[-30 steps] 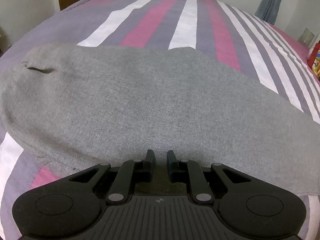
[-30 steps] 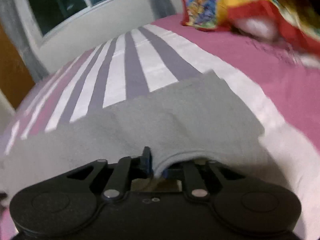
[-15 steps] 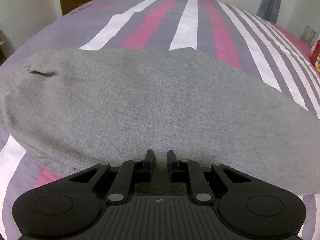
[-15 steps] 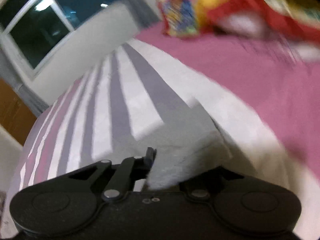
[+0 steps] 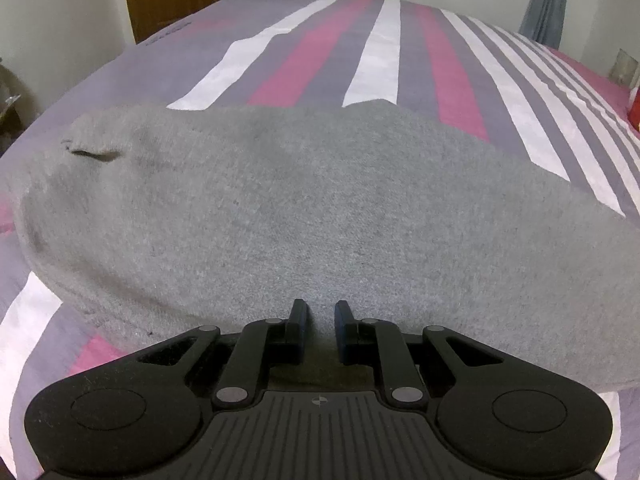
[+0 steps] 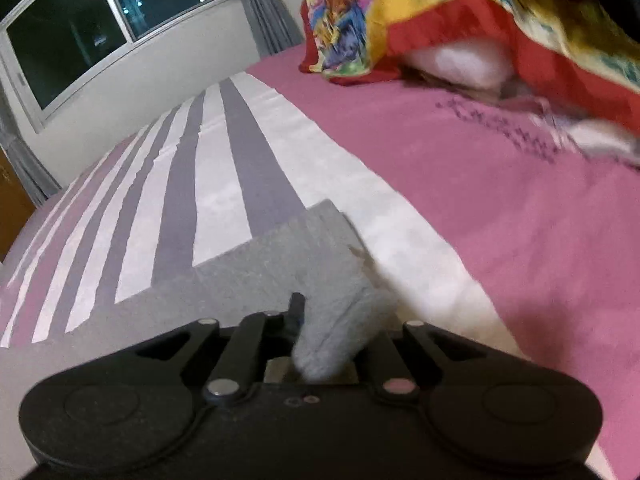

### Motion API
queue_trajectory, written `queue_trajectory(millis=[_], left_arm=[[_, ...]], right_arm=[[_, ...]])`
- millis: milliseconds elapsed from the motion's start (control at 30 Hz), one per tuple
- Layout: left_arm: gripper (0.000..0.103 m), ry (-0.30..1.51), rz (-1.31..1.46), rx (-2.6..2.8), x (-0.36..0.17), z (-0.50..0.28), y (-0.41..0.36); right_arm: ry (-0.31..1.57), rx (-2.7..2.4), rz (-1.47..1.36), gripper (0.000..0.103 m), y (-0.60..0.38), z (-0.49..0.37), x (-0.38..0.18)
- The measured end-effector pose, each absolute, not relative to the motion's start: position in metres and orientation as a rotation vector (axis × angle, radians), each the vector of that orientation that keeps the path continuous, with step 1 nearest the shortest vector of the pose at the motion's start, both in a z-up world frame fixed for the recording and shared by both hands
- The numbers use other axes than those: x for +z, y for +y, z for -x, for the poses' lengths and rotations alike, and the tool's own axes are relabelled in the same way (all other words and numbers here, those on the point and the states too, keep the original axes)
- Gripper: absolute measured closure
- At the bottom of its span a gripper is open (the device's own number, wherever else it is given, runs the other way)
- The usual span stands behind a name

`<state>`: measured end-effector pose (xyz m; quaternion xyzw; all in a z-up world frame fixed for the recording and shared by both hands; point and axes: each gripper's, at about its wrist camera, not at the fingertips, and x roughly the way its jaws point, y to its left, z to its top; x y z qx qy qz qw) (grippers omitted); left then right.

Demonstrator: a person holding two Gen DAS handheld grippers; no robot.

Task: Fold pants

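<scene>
Both grippers, left (image 5: 319, 322) and right (image 6: 320, 320), are pinching the pants (image 5: 320, 216) at six o'clock; folding is just starting.

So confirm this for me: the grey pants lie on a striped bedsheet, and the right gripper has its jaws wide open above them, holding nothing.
Not right. In the right wrist view the right gripper is shut on a bunched fold of the grey pants, lifting it off the striped bedsheet. The pants do lie on that sheet.
</scene>
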<state>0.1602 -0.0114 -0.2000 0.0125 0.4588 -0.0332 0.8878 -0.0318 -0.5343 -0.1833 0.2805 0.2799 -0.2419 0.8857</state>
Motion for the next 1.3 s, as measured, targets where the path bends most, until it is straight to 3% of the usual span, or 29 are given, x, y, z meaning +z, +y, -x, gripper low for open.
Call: queue_trajectory(millis=[100, 300, 500, 667, 800, 867, 1000, 1167, 1300], left_arm=[[0.087, 0.958, -0.019, -0.066, -0.200, -0.162, -0.011], [0.087, 0.947, -0.027, -0.064, -0.200, -0.161, -0.012], [0.087, 0.946, -0.024, -0.064, -0.201, -0.161, -0.011], [0.087, 0.945, -0.023, -0.060, -0.200, -0.161, -0.011], [0.086, 0.940, -0.032, -0.060, -0.201, -0.160, -0.012], [0.086, 0.939, -0.034, -0.064, -0.201, -0.160, -0.012], [0.086, 0.944, -0.035, -0.067, -0.198, -0.161, -0.011], [0.086, 0.941, -0.001, -0.094, -0.187, -0.159, -0.014], [0.086, 0.933, -0.016, -0.164, -0.181, -0.159, -0.038]], right_arm=[[0.553, -0.458, -0.700, 0.080, -0.539, 0.045, -0.177], [0.549, -0.390, -0.832, 0.079, -0.536, 0.072, -0.174], [0.583, -0.407, -0.755, 0.096, -0.518, 0.060, -0.175], [0.518, -0.503, -0.598, 0.097, -0.518, 0.050, -0.152], [0.649, -0.519, -0.634, 0.098, -0.524, 0.054, -0.180], [0.639, -0.533, -0.622, 0.094, -0.521, 0.063, -0.177], [0.611, -0.608, -0.577, 0.074, -0.514, 0.076, -0.160], [0.511, -0.621, -0.450, 0.070, -0.487, 0.074, -0.128], [0.550, -0.451, -0.361, 0.066, -0.457, 0.044, -0.119]])
